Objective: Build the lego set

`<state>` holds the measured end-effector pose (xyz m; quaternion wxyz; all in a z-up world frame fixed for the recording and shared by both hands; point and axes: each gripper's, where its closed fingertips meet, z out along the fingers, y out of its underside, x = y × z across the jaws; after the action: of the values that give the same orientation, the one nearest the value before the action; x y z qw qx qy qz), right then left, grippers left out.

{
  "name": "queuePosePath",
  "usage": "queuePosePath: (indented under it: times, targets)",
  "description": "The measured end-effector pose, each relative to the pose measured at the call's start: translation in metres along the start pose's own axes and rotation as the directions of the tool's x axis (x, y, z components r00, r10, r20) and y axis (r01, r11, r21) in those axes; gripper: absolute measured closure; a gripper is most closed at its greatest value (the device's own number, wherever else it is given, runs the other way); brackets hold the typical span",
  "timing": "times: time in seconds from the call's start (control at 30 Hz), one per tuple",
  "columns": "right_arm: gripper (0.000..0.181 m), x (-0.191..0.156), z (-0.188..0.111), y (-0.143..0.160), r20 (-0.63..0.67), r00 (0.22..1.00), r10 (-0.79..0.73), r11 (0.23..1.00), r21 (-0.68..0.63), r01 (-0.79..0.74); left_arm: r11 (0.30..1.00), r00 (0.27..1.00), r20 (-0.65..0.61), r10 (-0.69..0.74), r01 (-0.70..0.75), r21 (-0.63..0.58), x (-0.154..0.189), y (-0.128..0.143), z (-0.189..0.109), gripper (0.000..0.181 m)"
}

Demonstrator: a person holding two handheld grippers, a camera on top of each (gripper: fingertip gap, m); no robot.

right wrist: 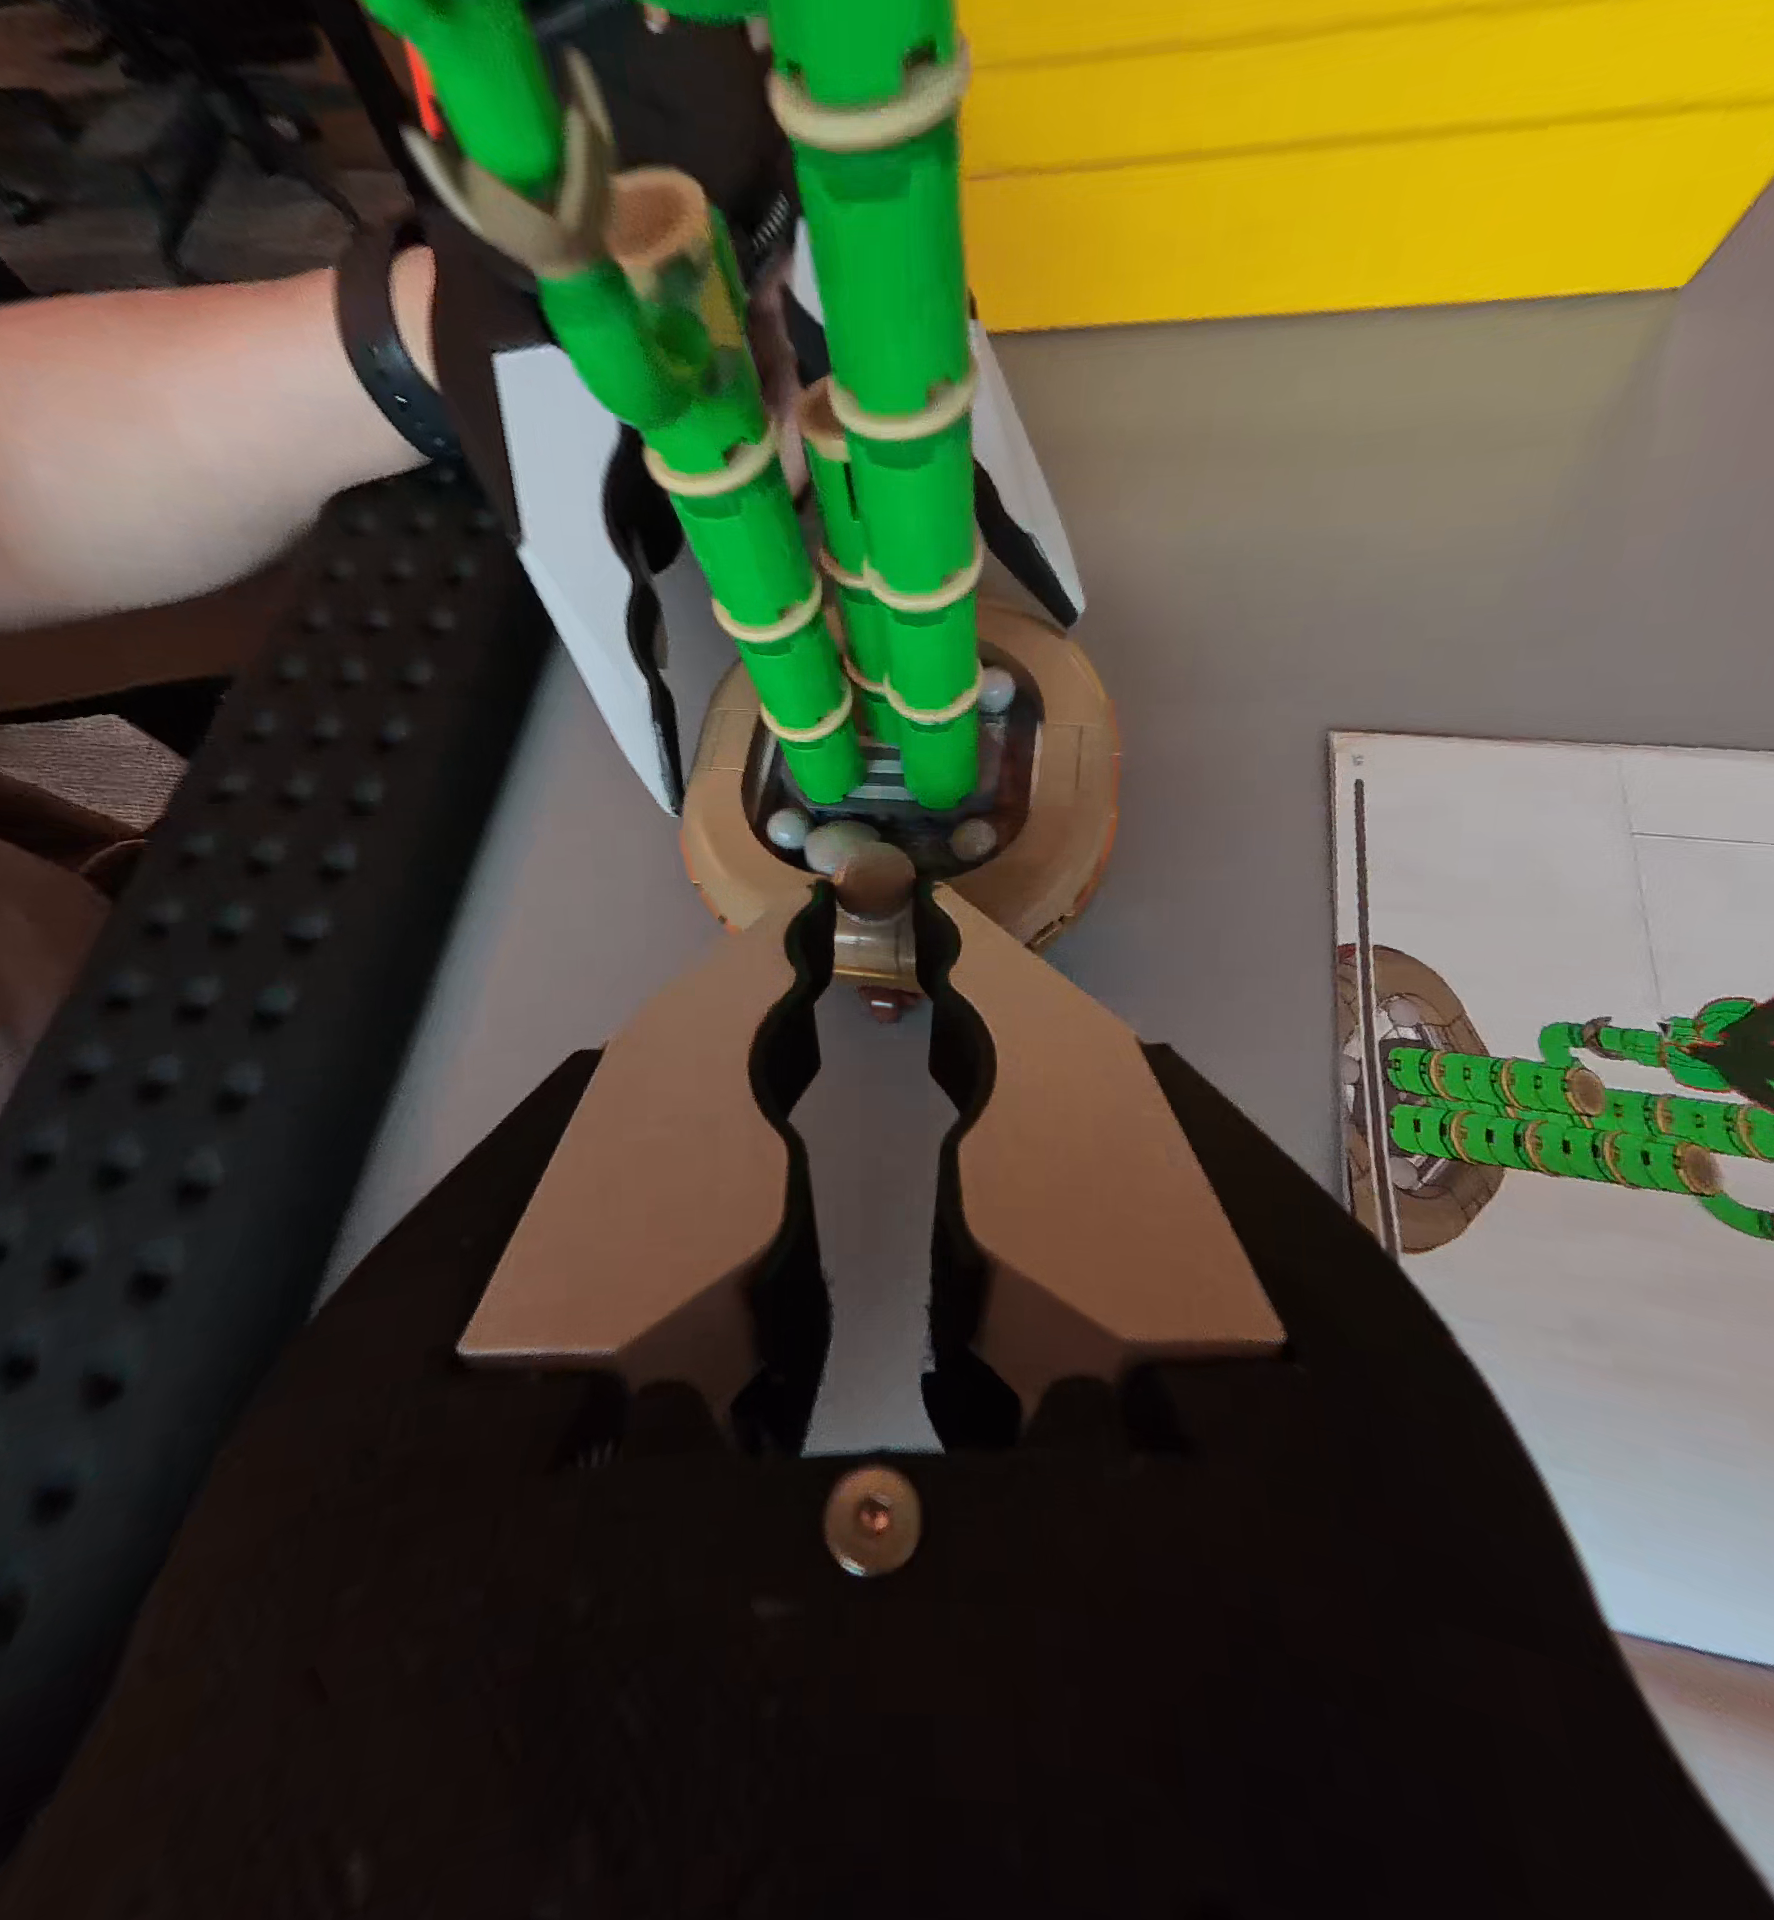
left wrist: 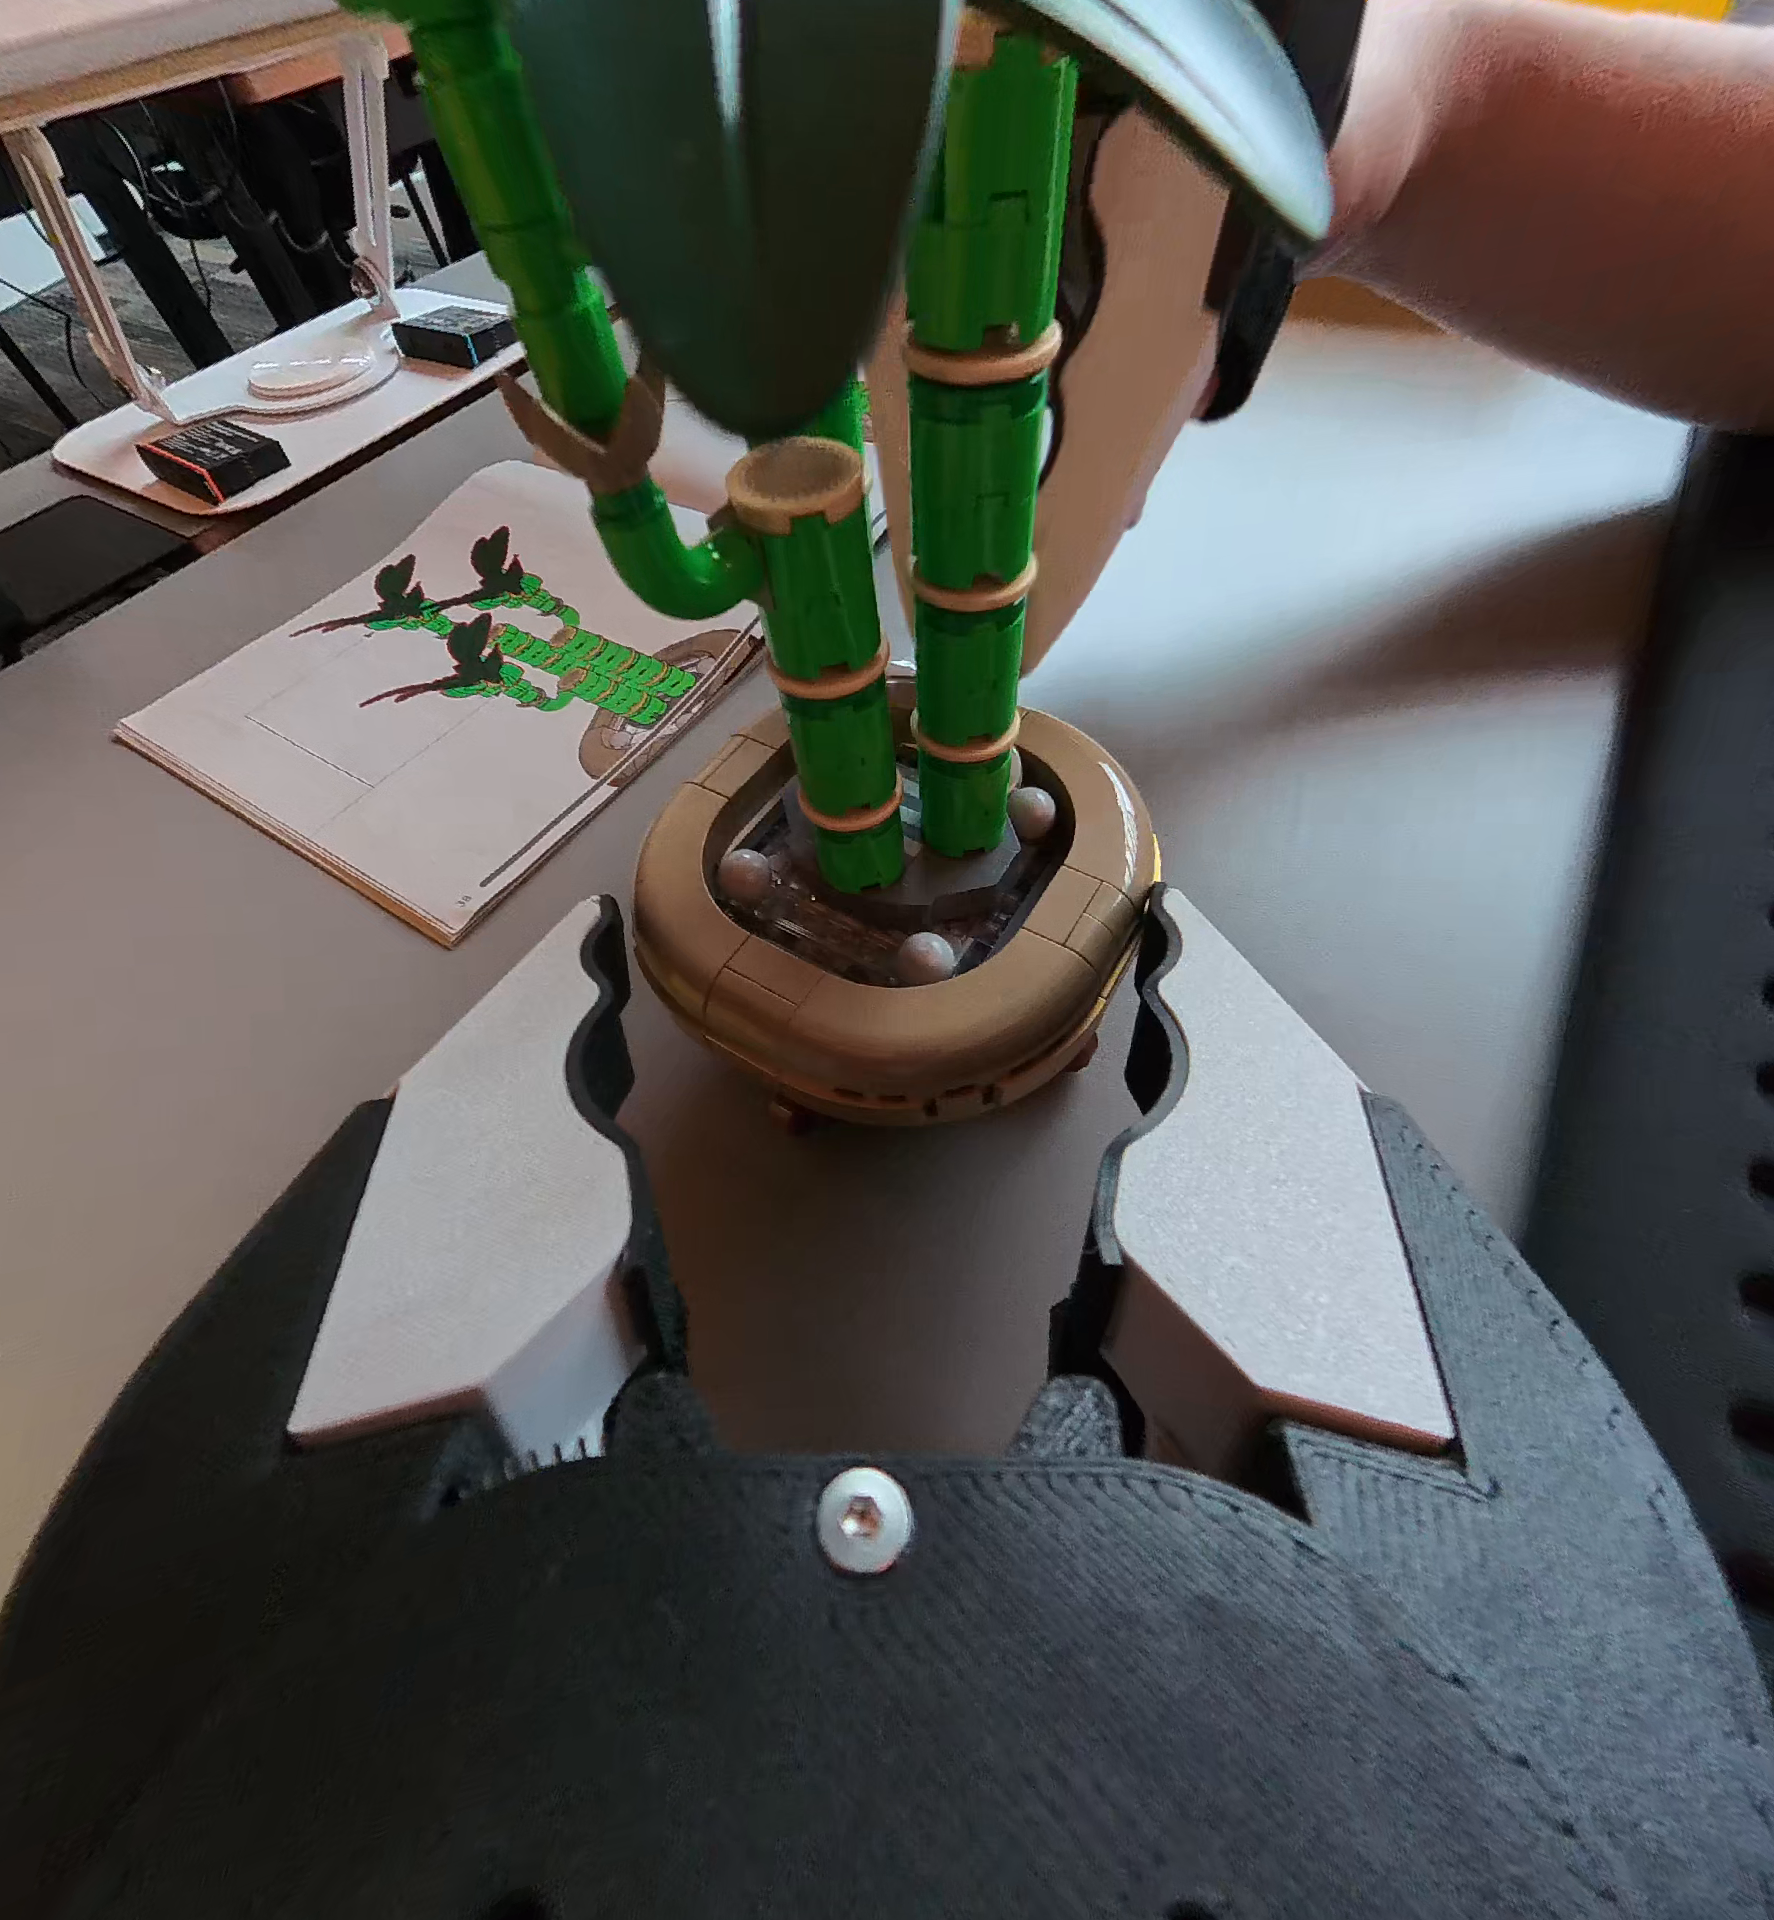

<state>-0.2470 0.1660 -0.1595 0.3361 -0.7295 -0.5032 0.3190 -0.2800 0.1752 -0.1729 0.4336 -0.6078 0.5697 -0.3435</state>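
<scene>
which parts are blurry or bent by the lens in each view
Left wrist view: the dark leaf up top is smeared, the pot sharp, the perforated chair bowed by the wide lens. Right wrist view: soft all over, the bamboo stalks streaked, the right claw in shade.

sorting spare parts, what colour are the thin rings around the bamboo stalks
Tan, pale beige rings between the bright green segments; clearest in the left wrist view.

No writing here can be made out.
</scene>
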Motion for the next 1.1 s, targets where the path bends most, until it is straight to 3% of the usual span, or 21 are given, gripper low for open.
queuePosePath:
  times: [0.13, 0.2, 0.47, 0.53, 0.67, 0.83, 0.97, 1.1]
  targets:
    - [0.167, 0.007, 0.008, -0.002, -0.038, 0.999, 0.007, 1.0, 0.012, -0.006, 1.0, 1.0, -0.006, -0.008, 0.008, -0.004, 0.0, 0.0, 0.0, 0.084]
    - [0.153, 0.01, 0.007, -0.004, -0.06, 0.998, 0.007, 1.0, 0.026, -0.005, 1.0, 1.0, -0.005, -0.006, 0.006, -0.003, 0.0, 0.0, 0.0, 0.084]
    - [0.16, 0.015, -0.014, -0.001, -0.03, 0.999, 0.017, 0.997, 0.078, -0.015, 1.0, 1.0, -0.008, -0.006, 0.006, -0.003, 0.0, 0.0, 0.0, 0.084]
    - [0.16, 0.018, -0.018, 0.009, -0.041, 0.999, -0.015, 0.999, 0.031, 0.016, 1.0, 1.0, -0.008, -0.006, 0.006, -0.003, 0.0, 0.0, 0.0, 0.084]
    - [0.16, 0.036, -0.047, 0.026, -0.125, 0.991, -0.048, 0.999, -0.012, 0.047, 1.0, 1.0, -0.004, 0.0, 0.0, 0.0, 0.0, 0.0, 0.0, 0.084]
    - [0.16, 0.04, -0.082, 0.004, -0.159, 0.987, -0.017, 0.986, 0.163, 0.043, 1.0, 1.0, -0.009, -0.007, 0.007, -0.004, 0.0, 0.001, 0.001, 0.084]
    - [0.158, 0.022, -0.062, -0.022, -0.117, 0.989, -0.085, 0.963, 0.244, 0.112, 1.0, 1.0, -0.008, -0.007, 0.007, -0.004, 0.0, 0.001, 0.0, 0.084]
    - [0.156, 0.017, -0.053, -0.006, -0.09, 0.988, -0.125, 0.984, 0.12, 0.136, 1.0, 1.0, -0.002, -0.002, 0.002, -0.002, 0.0, 0.001, 0.0, 0.084]
